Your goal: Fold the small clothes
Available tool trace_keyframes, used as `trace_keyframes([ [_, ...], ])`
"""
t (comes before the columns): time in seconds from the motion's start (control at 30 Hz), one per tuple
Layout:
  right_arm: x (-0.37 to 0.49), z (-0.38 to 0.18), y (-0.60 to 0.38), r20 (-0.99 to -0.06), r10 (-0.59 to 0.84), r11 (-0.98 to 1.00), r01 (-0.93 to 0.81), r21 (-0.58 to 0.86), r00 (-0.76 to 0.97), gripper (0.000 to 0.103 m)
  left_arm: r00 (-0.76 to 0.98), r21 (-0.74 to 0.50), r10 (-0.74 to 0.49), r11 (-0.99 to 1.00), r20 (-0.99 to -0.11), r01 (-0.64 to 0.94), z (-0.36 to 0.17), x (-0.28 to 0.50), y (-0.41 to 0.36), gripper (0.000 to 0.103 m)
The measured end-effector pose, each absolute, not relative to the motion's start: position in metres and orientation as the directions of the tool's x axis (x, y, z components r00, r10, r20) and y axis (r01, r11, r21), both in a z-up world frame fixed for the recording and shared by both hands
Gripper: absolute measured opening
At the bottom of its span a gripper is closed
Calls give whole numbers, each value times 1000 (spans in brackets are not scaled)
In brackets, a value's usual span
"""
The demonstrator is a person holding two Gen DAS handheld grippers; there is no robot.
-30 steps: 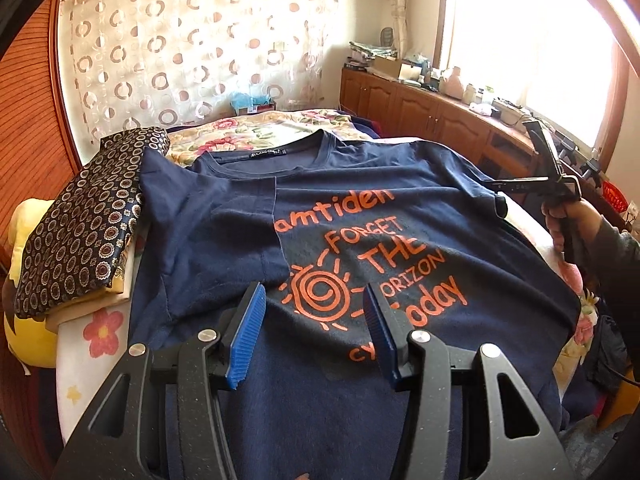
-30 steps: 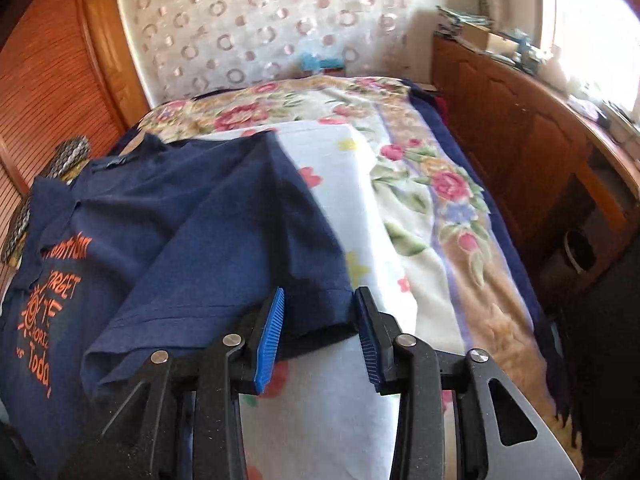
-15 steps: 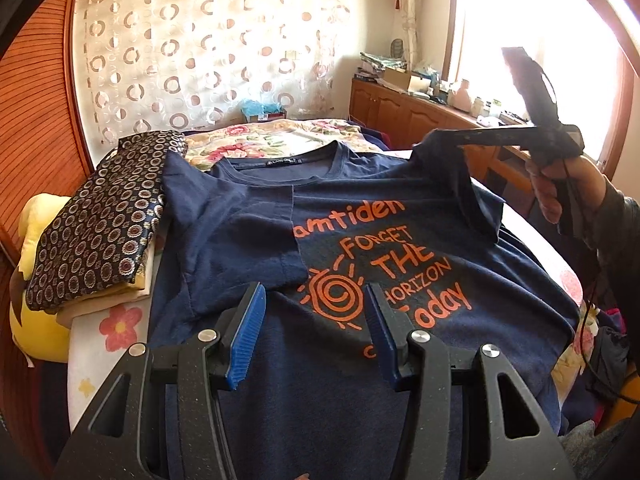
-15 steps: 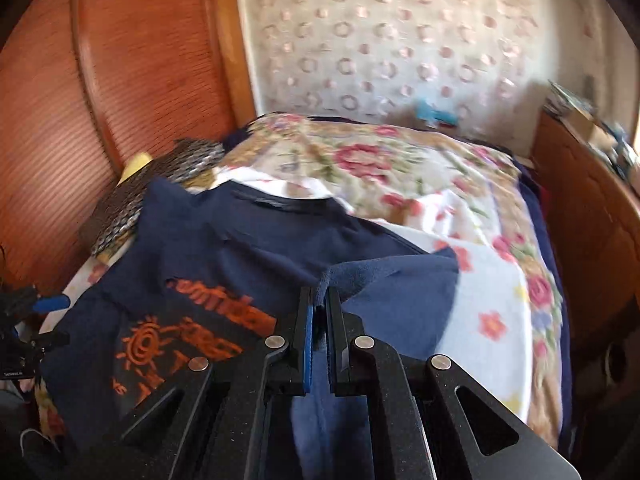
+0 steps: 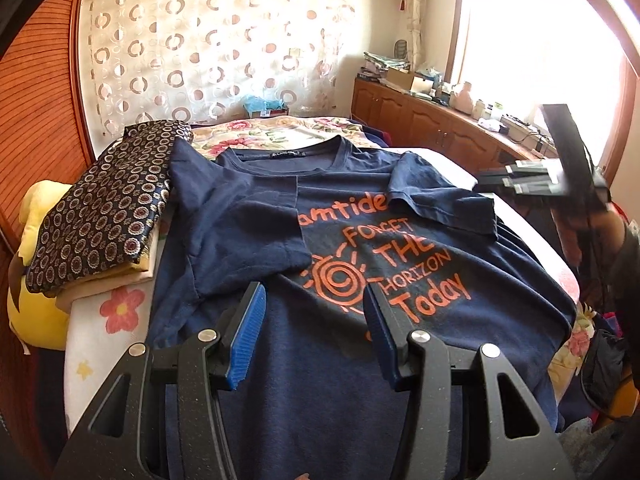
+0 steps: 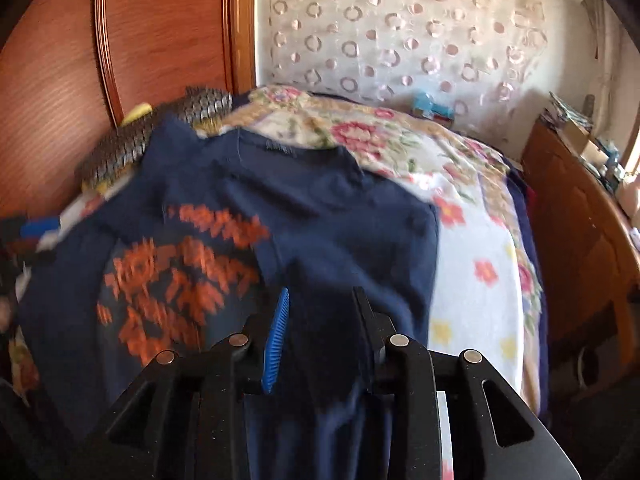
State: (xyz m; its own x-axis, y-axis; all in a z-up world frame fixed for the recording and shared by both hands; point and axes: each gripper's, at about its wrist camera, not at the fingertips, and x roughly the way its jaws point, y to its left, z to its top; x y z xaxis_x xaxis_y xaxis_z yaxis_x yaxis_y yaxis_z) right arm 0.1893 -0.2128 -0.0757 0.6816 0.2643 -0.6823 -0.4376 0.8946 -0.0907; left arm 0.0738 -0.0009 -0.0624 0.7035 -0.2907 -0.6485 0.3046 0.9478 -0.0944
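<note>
While the left gripper point(image 5: 314, 332) is hovering over the lower front of the navy T-shirt point(image 5: 360, 360), its blue pads point(image 5: 246, 336) are standing half apart with nothing between them. This view is sharp, so it is showing the orange print point(image 5: 384, 264), the left sleeve point(image 5: 240, 240) folded in over the chest, and the right sleeve point(image 5: 436, 200) lying folded over the end of the top word. It is also showing the right gripper point(image 5: 520, 180) from the side, held above the shirt's right edge by a hand point(image 5: 580, 236) in a dark sleeve.

The right wrist view is blurred by motion. It is giving the right gripper point(image 6: 320, 332) from behind: its jaws are opening, and dark blue cloth is filling the gap between them, but whether the pads are touching it cannot be told. Only this view is showing the wooden panel point(image 6: 168, 36) behind the bed.

The shirt is lying face up on the flowered bedcover point(image 5: 120, 312), beside a folded patterned cloth point(image 5: 108, 208) and a yellow cushion point(image 5: 36, 312).
</note>
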Motion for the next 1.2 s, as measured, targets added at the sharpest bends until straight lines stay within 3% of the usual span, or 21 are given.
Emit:
trace_keyframes([
  [0.37, 164, -117, -228, -722, 151, 930, -344, -127, 675, 32, 695, -88, -300, 942, -653, 324, -61, 73, -11, 52],
  [0.53, 170, -120, -223, -725, 174, 933, -347, -95, 666, 32, 693, -88, -298, 943, -656, 321, -61, 73, -10, 52],
  [0.57, 172, -122, -222, -725, 186, 932, -353, -84, 663, 30, 693, -88, -297, 943, -657, 321, -61, 73, -10, 52],
  [0.6, 174, -122, -225, -725, 197, 931, -358, -73, 660, 16, 692, -88, -296, 943, -658, 320, -61, 73, -10, 52],
  [0.63, 175, -120, -224, -726, 219, 928, -369, -51, 652, 10, 692, -86, -295, 943, -659, 320, -61, 73, -10, 52],
  [0.73, 174, -108, -231, -702, 325, 916, -395, 67, 633, 6, 693, -82, -292, 944, -660, 319, -60, 72, -10, 52],
  [0.83, 172, -91, -229, -668, 404, 895, -422, 147, 625, 6, 695, -82, -291, 945, -658, 317, -58, 73, -10, 52],
  [1.0, 170, -84, -219, -668, 403, 891, -435, 129, 626, 7, 697, -87, -292, 945, -655, 314, -58, 73, -9, 52],
  [1.2, 168, -98, -207, -730, 348, 887, -458, 55, 588, 31, 703, -80, -279, 950, -654, 303, -58, 76, -4, 52],
])
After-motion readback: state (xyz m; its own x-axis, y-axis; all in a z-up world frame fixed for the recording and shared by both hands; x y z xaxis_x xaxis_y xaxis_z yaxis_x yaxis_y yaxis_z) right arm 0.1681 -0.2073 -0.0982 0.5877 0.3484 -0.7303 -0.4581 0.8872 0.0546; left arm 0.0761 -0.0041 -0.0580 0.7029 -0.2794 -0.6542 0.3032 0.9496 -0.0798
